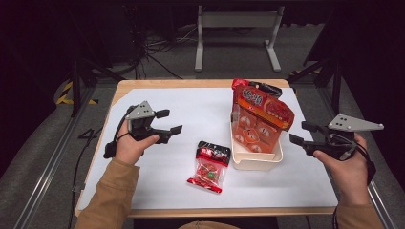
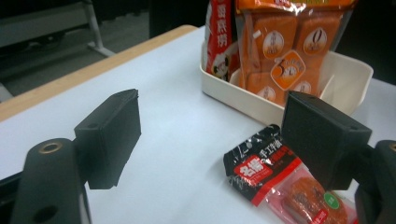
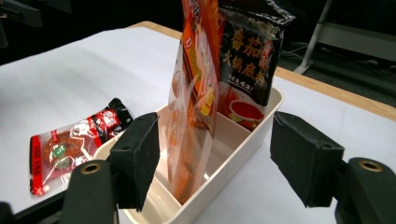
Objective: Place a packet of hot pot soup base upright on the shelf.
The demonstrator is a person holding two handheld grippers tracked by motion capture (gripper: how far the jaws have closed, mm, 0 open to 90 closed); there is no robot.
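A cream bin (image 1: 256, 162) (image 2: 261, 105) (image 3: 224, 186) stands right of the table's middle. An orange snack bag (image 1: 260, 119) (image 2: 280, 46) (image 3: 194, 93) stands upright in it, with a red-and-black sauce packet (image 1: 250, 87) (image 3: 250, 56) behind. A small red-and-black snack packet (image 1: 209, 166) (image 2: 280, 186) (image 3: 70, 144) lies flat on the white sheet, left of the bin. My left gripper (image 1: 171, 122) (image 2: 210, 140) hovers open at the left, empty, aimed toward the packet. My right gripper (image 1: 300, 133) (image 3: 215, 158) is open just right of the bin, its jaws apart with nothing pressed between them.
A white sheet (image 1: 200, 114) covers the wooden table (image 1: 143, 83). A grey metal stand (image 1: 236, 33) is on the floor beyond the far edge, with cables to its left.
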